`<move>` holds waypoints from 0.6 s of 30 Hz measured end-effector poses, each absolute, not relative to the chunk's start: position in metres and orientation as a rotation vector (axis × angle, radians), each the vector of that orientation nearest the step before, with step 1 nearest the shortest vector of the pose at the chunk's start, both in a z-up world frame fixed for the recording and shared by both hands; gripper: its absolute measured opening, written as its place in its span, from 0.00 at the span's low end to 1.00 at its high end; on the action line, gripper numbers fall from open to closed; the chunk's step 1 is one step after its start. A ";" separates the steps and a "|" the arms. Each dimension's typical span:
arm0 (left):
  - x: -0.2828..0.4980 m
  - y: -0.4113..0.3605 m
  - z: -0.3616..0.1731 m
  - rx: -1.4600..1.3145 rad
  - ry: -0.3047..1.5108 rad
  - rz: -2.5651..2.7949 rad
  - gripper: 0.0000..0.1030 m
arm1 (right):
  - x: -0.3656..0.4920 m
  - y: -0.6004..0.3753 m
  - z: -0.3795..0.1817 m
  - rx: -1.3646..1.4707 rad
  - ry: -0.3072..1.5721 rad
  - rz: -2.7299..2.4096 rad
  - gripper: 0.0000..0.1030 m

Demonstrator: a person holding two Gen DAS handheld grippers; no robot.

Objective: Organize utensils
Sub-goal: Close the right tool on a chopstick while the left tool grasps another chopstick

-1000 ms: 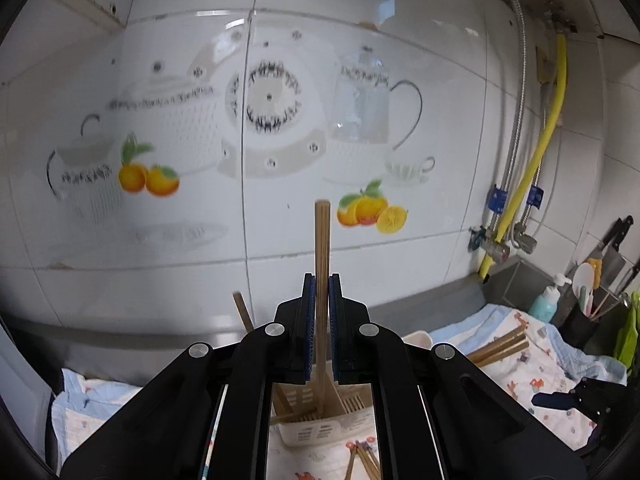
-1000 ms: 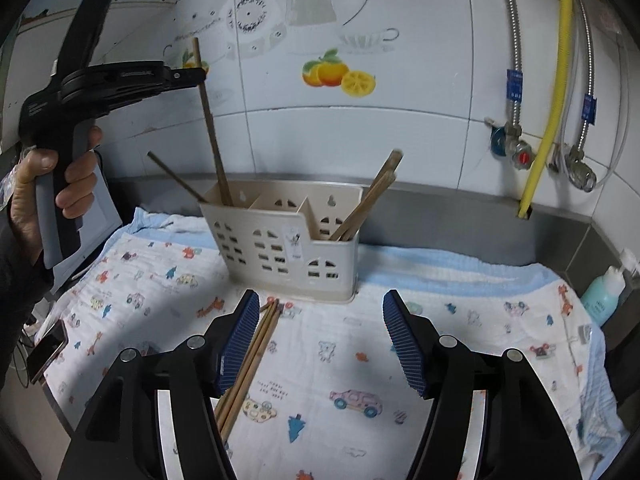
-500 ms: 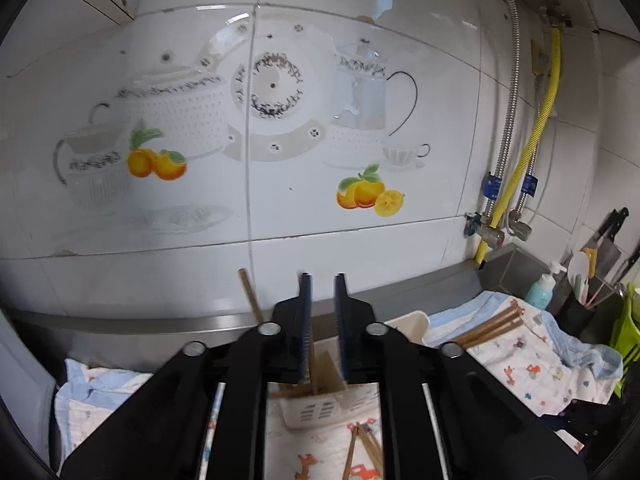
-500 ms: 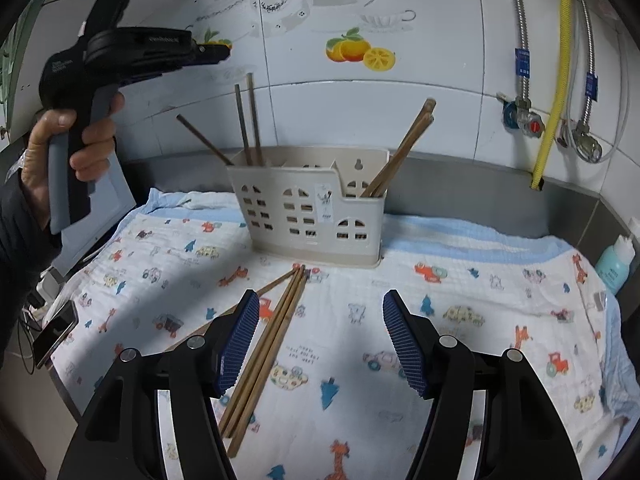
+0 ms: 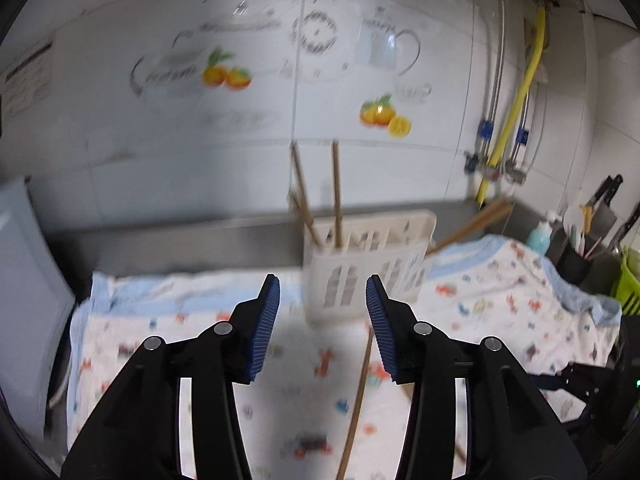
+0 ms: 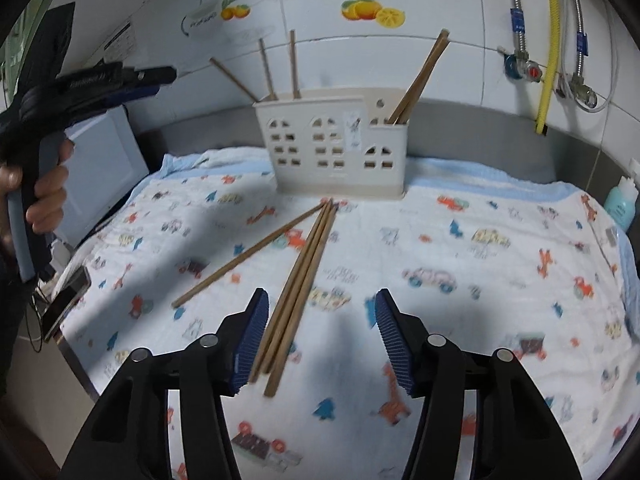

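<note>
A cream utensil holder [image 6: 332, 152] stands at the back of the printed cloth [image 6: 480, 240]; three chopsticks [image 6: 294, 68] lean in its left compartment and a pair [image 6: 420, 76] in its right. A bundle of loose chopsticks [image 6: 304, 276] lies on the cloth, its near ends between the fingers of my right gripper [image 6: 322, 296], close to the left pad. Those jaws are closing and do not press on the sticks. One chopstick [image 6: 248, 256] lies apart to the left. My left gripper [image 5: 322, 284] hovers before the holder [image 5: 368, 264], jaws opening with nothing between them. A hand [image 6: 48, 196] carries it.
A phone [image 6: 66, 300] lies at the cloth's left edge beside a white panel [image 6: 104, 164]. A blue bottle [image 6: 620, 204] stands at the far right. Behind run a yellow hose [image 6: 548, 40] and metal pipes. A knife pot [image 5: 576, 256] and green rack [image 5: 628, 288] sit to the right.
The left gripper let go of its chopstick, which now stands in the holder, then opened and drew back and down. The right gripper sank towards the loose chopsticks and its jaws narrowed a little.
</note>
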State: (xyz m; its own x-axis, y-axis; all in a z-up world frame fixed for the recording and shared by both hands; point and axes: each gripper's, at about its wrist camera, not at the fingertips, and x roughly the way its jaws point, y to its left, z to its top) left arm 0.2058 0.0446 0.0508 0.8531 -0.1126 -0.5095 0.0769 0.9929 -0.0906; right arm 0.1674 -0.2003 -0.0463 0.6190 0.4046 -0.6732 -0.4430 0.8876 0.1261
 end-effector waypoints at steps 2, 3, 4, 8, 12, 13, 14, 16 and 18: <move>0.197 0.049 0.039 -0.079 0.562 -0.092 0.46 | 0.160 -0.195 -0.054 -0.061 0.770 0.485 0.47; 0.193 0.051 0.034 -0.078 0.569 -0.085 0.46 | 0.157 -0.192 -0.058 -0.061 0.780 0.488 0.43; 0.188 0.053 0.027 -0.078 0.576 -0.076 0.46 | 0.153 -0.189 -0.062 -0.065 0.789 0.489 0.42; 0.172 0.059 0.003 -0.097 0.619 -0.071 0.46 | 0.144 -0.179 -0.079 -0.072 0.820 0.485 0.31; 0.162 0.063 -0.012 -0.115 0.643 -0.069 0.46 | 0.146 -0.171 -0.094 -0.075 0.852 0.464 0.21; 0.159 0.065 -0.014 -0.115 0.644 -0.062 0.46 | 0.147 -0.170 -0.097 -0.071 0.860 0.466 0.19; 0.157 0.066 -0.017 -0.118 0.646 -0.056 0.46 | 0.149 -0.169 -0.099 -0.067 0.866 0.469 0.18; 0.156 0.070 -0.021 -0.126 0.654 -0.049 0.46 | 0.151 -0.167 -0.102 -0.063 0.873 0.465 0.17; 0.154 0.072 -0.025 -0.134 0.662 -0.045 0.46 | 0.154 -0.165 -0.104 -0.057 0.878 0.459 0.14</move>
